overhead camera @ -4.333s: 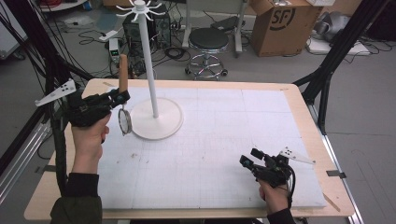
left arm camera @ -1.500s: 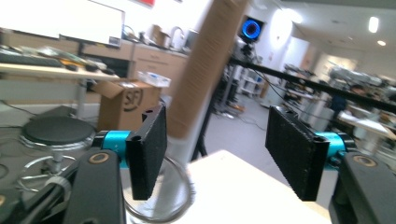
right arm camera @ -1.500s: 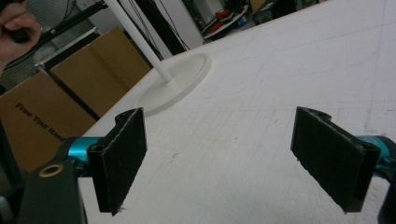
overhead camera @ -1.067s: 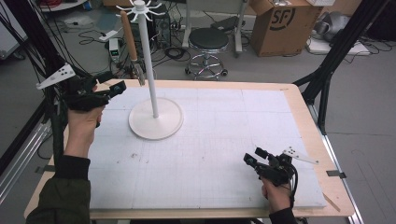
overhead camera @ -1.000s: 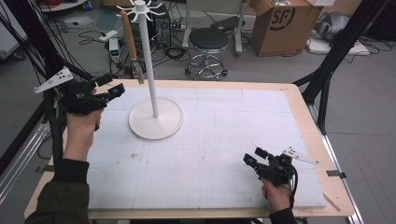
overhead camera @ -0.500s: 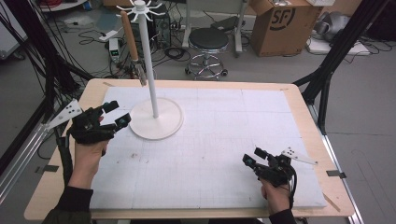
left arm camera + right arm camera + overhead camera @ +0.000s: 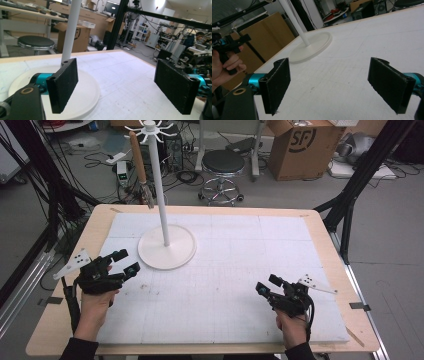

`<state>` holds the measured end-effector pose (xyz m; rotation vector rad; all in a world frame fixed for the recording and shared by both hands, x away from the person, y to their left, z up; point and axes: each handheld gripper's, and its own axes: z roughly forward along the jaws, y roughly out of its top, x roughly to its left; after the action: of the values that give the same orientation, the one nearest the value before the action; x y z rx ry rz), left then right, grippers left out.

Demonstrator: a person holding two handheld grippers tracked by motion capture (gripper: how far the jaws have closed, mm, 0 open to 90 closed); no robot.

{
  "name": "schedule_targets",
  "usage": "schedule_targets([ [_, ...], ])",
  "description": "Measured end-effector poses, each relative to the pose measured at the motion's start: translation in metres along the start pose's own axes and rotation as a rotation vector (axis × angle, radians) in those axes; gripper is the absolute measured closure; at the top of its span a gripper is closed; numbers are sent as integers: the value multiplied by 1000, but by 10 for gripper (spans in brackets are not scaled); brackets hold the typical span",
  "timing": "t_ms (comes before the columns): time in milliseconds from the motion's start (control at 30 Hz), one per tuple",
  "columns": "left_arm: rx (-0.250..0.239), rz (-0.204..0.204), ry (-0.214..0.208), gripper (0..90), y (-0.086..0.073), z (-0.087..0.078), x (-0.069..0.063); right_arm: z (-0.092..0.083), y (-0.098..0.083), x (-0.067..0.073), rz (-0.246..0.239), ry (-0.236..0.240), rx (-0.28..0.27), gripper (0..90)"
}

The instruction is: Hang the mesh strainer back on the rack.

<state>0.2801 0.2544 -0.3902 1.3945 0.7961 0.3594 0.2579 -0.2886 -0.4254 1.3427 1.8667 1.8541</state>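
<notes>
Wooden-handled brush (image 7: pixel 139 167) hangs upright from the white stand's (image 7: pixel 166 251) top hook, up and ahead of my left gripper (image 7: pixel 126 262), the nearer one. Both it and my right gripper (image 7: pixel 264 284) sit with jaws apart, empty.

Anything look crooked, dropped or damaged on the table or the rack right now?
Nothing stands out. The brush hangs from a hook of the white rack, which stands upright on the mat. The left gripper and right gripper are both open and empty.
</notes>
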Motion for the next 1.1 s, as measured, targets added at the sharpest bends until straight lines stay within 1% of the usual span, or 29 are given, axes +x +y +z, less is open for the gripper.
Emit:
schedule_targets([
  [167,-1,-13,1,197,-11,-6,-2,1,-1,2,-4,0,4,174],
  [267,17,-19,10,197,-18,-8,-3,1,-1,2,-12,1,-4,173],
  [333,22,-26,7,197,-20,-9,-4,0,-1,3,-11,1,-2,173],
  [400,17,-25,-7,198,-21,-9,-5,1,-1,3,-14,-1,4,173],
  [467,19,-26,-6,198,-24,-8,-7,1,-1,3,-21,-7,8,172],
  [567,35,-32,-10,199,-30,-7,-11,2,-2,3,-17,-10,16,170],
  [667,55,-48,-6,199,-40,-7,-17,4,-2,3,-28,-11,20,170],
  [700,62,-47,-4,199,-43,-7,-18,5,-2,2,-32,-15,17,170],
  [800,91,-48,-5,199,-50,-6,-21,6,-2,3,-38,-20,30,170],
  [833,92,-55,-8,199,-52,-6,-22,6,-3,3,-49,-24,30,169],
  [867,95,-59,-16,199,-54,-7,-21,6,-3,4,-47,-25,30,169],
  [900,92,-68,-14,199,-56,-7,-22,6,-3,4,-48,-26,30,169],
  [967,97,-67,-18,199,-58,-7,-23,6,-4,5,-57,-27,36,167],
  [1000,104,-60,-14,199,-59,-6,-24,7,-5,5,-58,-27,42,167],
  [1033,104,-59,-11,198,-59,-6,-24,7,-6,5,-61,-28,47,167],
  [1100,99,-59,-19,198,-59,-5,-23,9,-7,5,-68,-30,53,167],
])
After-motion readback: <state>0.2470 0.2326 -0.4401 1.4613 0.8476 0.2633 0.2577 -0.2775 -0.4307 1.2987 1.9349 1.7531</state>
